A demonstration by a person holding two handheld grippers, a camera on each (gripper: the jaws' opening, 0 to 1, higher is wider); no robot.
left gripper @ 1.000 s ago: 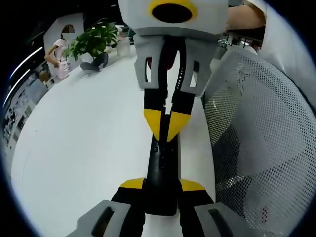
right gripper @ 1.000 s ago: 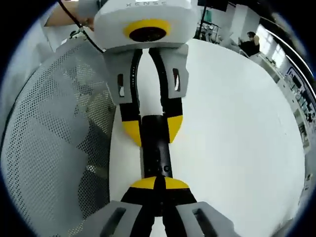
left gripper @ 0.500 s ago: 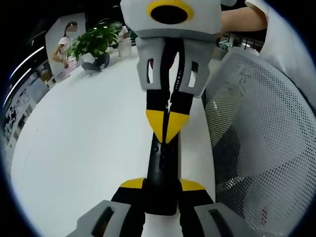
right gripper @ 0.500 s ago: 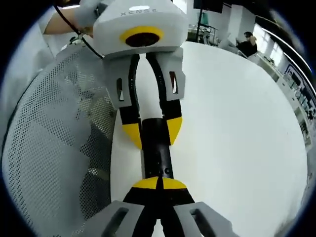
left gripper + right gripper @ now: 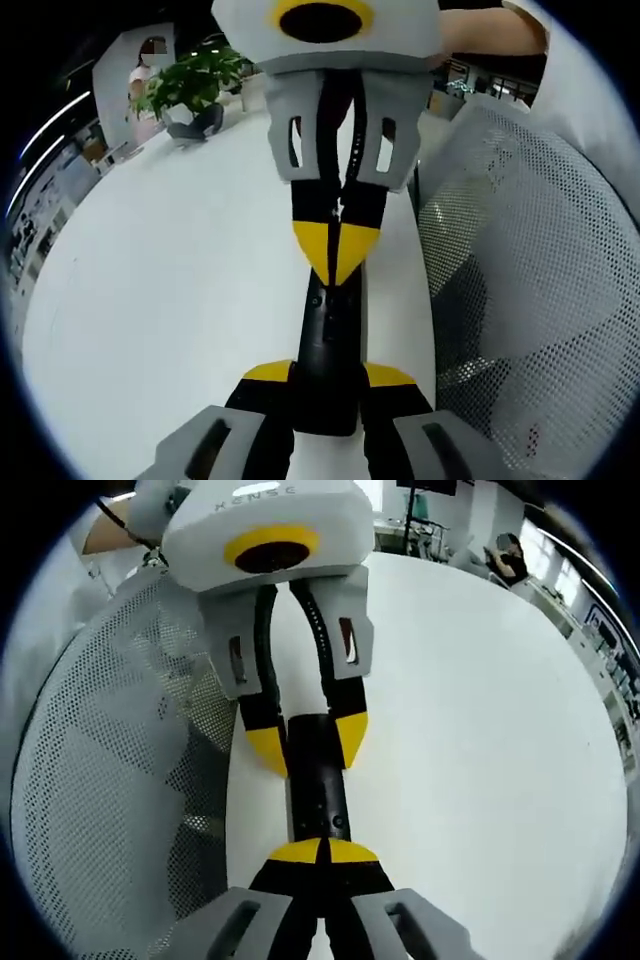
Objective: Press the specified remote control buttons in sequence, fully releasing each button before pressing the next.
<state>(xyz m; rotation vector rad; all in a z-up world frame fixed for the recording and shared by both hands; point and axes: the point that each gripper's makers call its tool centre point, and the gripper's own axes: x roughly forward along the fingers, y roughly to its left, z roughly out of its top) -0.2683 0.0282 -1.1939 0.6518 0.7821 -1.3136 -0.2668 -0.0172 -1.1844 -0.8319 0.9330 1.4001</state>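
A slim black remote (image 5: 325,330) lies lengthwise above the white table (image 5: 180,300). In the left gripper view my left gripper (image 5: 330,375) is shut on the remote's near end, a yellow tip on each side. My right gripper (image 5: 337,255) comes down from the top, its yellow tips together on the remote's upper face. In the right gripper view my right gripper (image 5: 322,852) is shut, with its joined tips resting on the remote (image 5: 318,790). Opposite it, the left gripper (image 5: 305,742) clamps the remote's far end.
A white mesh chair back (image 5: 530,260) stands close beside the table edge, also seen as the mesh chair back (image 5: 110,740). A potted plant (image 5: 190,85) and a standing person (image 5: 145,90) are at the table's far end. The table (image 5: 480,760) is bare on its wide side.
The right gripper's yellow tips, slightly apart a second ago, have closed together on the remote. The left gripper's hold has not changed; both views shifted slightly.
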